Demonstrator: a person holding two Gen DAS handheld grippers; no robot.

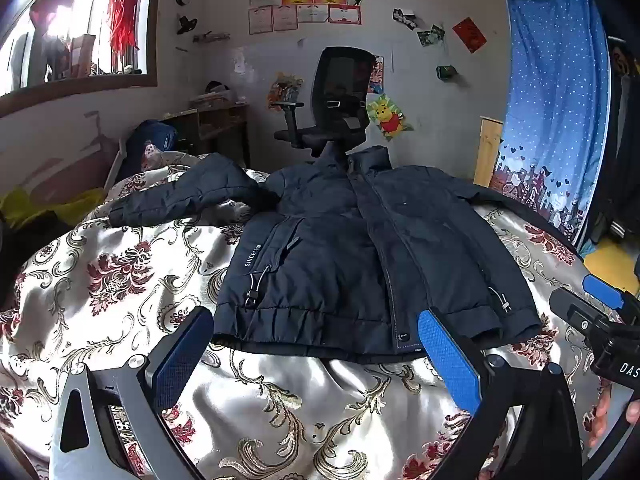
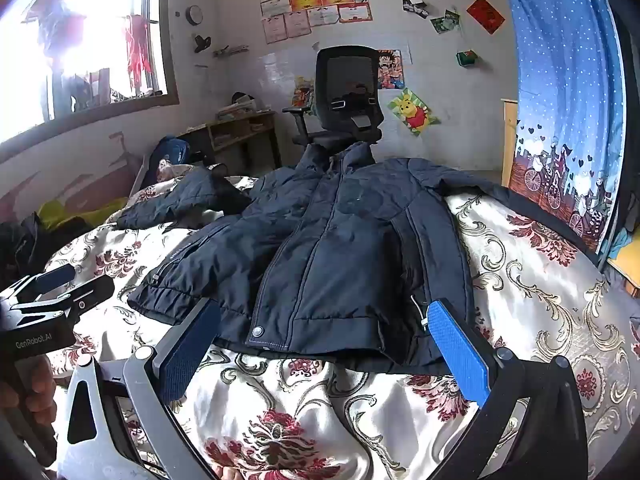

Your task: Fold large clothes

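Observation:
A dark navy padded jacket [image 1: 352,252] lies face up and zipped on a floral satin bedspread [image 1: 120,272], collar toward the far wall. Its left sleeve [image 1: 184,196] stretches out to the left; its right sleeve runs along the bed's right edge. My left gripper [image 1: 316,344] is open and empty, just short of the jacket's hem. My right gripper [image 2: 324,336] is open and empty, also just short of the hem of the jacket [image 2: 340,248]. Each gripper shows at the edge of the other's view: the right one [image 1: 600,320], the left one [image 2: 52,296].
A black office chair [image 1: 336,100] stands behind the bed by a wall with posters. A wooden desk [image 1: 216,124] and a blue bag [image 1: 154,140] are at the back left. A blue curtain [image 1: 556,92] hangs at the right. A window [image 1: 76,28] is at the left.

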